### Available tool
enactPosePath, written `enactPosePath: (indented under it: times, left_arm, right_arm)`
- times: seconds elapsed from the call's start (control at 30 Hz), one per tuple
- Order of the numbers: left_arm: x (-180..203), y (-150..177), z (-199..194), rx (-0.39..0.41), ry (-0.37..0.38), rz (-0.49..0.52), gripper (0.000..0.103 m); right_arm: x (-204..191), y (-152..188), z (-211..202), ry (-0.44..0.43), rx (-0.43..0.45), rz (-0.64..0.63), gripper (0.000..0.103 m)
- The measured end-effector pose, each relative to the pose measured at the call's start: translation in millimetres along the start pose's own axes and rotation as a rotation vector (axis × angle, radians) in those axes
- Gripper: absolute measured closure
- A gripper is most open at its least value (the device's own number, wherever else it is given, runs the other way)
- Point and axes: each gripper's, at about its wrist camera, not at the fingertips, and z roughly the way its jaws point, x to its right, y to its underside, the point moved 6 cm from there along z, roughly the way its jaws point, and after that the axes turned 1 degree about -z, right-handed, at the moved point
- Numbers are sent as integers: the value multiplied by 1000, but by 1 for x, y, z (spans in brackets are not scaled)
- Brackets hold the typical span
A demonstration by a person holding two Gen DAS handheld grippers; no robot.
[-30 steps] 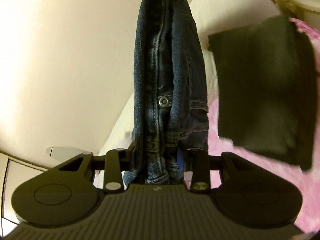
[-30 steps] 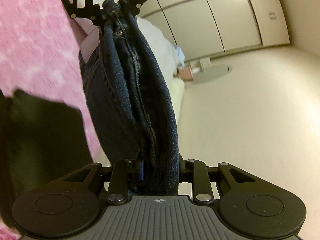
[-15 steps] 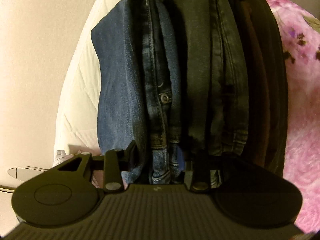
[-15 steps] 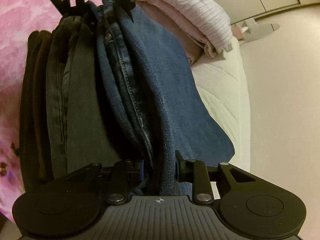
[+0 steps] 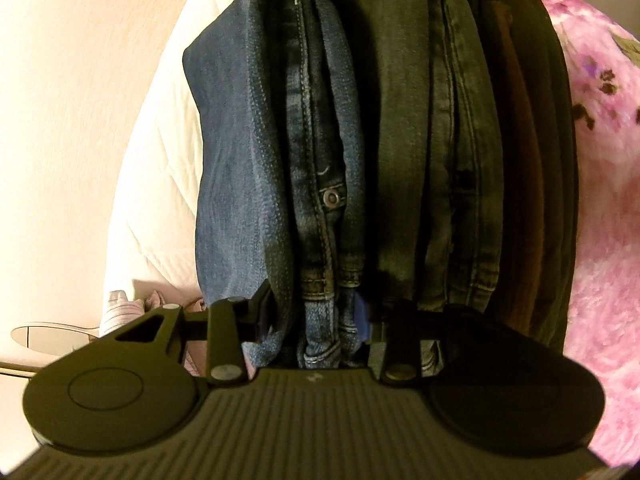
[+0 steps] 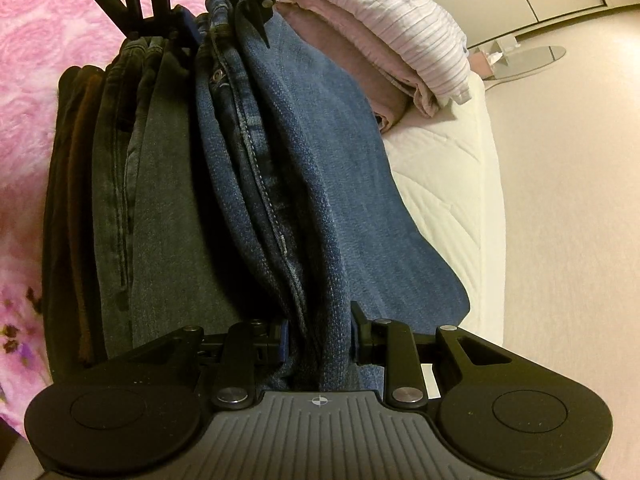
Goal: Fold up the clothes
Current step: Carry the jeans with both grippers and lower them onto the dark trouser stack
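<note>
Folded blue jeans [image 5: 316, 152] are stretched between my two grippers. My left gripper [image 5: 316, 312] is shut on one end of the blue jeans. My right gripper [image 6: 318, 336] is shut on the other end [image 6: 280, 168]. The left gripper also shows at the top of the right wrist view [image 6: 216, 28]. The jeans lie against a stack of folded dark garments [image 5: 460, 140], grey-black denim and brown and black cloth, also in the right wrist view [image 6: 120, 184]. A loose blue flap [image 6: 360, 216] spreads onto the white mattress.
The stack rests on a pink flowered blanket [image 5: 604, 184] [image 6: 36, 32]. A white quilted mattress [image 6: 448, 200] edge lies beside the jeans. Folded pink striped clothes [image 6: 380, 32] sit beyond. Beige floor [image 6: 560, 200] and a round mirror [image 6: 548, 54] lie past the bed.
Both grippers have brought the jeans down from hanging in the air onto the bed, beside the dark stack. Over the last half second little has moved.
</note>
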Motion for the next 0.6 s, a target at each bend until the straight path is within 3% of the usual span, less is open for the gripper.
enactPosePath:
  times: [0.6]
  left_arm:
    - [-4,26,1,66,2,-28,69]
  right_arm:
    - [-8,-17,18,52,-80,-46,76]
